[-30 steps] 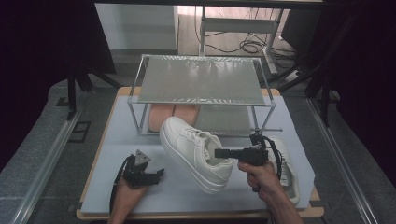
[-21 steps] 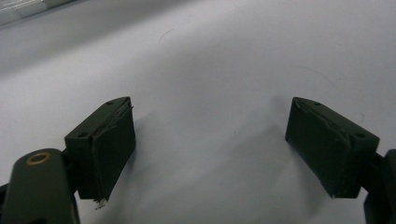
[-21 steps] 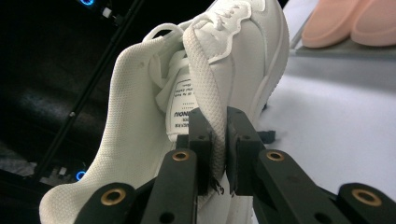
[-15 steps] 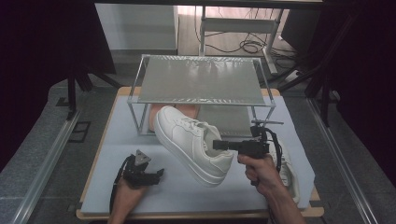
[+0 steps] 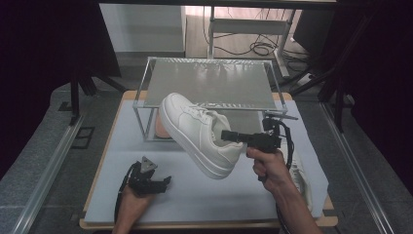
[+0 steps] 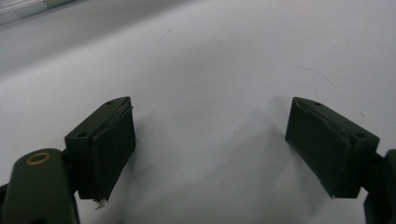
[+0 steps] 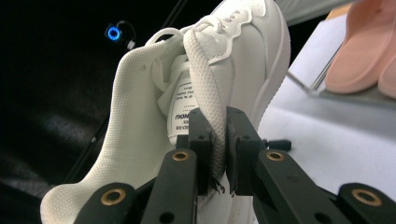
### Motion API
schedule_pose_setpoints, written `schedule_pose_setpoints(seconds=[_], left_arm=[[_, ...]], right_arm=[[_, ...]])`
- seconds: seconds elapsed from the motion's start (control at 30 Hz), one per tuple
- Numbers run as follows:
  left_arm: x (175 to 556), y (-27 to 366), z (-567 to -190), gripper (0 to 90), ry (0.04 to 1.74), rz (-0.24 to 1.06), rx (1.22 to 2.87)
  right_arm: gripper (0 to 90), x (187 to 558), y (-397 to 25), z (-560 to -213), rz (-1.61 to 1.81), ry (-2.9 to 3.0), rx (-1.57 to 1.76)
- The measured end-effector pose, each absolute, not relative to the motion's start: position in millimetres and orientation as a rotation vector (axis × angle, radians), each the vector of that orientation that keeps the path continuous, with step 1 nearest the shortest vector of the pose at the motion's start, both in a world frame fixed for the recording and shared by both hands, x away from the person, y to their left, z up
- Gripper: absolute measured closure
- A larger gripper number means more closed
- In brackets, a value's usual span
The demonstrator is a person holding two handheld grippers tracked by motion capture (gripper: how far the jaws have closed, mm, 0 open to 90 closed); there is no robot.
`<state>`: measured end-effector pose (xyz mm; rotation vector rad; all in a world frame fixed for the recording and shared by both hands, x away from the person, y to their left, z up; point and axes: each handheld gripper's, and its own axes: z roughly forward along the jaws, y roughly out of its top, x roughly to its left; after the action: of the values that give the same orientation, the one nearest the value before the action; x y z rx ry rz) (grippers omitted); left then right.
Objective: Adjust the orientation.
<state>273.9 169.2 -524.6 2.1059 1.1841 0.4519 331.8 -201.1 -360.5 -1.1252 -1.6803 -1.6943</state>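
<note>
Between the right gripper's (image 5: pixel 229 136) jaws the white sneaker (image 5: pixel 199 132) hangs clamped by its collar, lifted off the table (image 5: pixel 112 146), toe pointing away toward the wire shelf (image 5: pixel 209 83). Well off to its side, the left gripper (image 5: pixel 163 183) rests on the table, jaws wide apart.

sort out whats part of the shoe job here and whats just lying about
In the job:
right gripper, shut on the white sneaker's collar
metal shelf rack, just beyond the sneaker

Lying about:
left gripper, open over the table mat
pink shoes under the rack
second white sneaker by the right hand
</note>
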Motion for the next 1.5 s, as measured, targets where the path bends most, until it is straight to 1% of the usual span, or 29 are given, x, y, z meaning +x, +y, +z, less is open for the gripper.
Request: schedule_pose_setpoints(seconds=[0.77,1.2,1.33,1.5], left_arm=[[274.0,169.5,-524.5,16.0,1.183,0.453,2.110],[274.0,169.5,-524.6,16.0,1.183,0.454,2.107],[274.0,169.5,-524.6,16.0,1.182,0.454,2.109],[273.8,169.4,-524.5,16.1,1.182,0.454,2.111]], right_arm=[[82.4,385.5,-187.4,-351.6,-1.802,-1.621,-1.355],[81.7,413.2,-175.0,-344.8,-1.864,-1.635,-1.550],[79.1,415.5,-166.7,-341.2,-1.894,-1.658,-1.572],[71.3,415.2,-155.6,-336.7,-1.908,-1.674,-1.547]])
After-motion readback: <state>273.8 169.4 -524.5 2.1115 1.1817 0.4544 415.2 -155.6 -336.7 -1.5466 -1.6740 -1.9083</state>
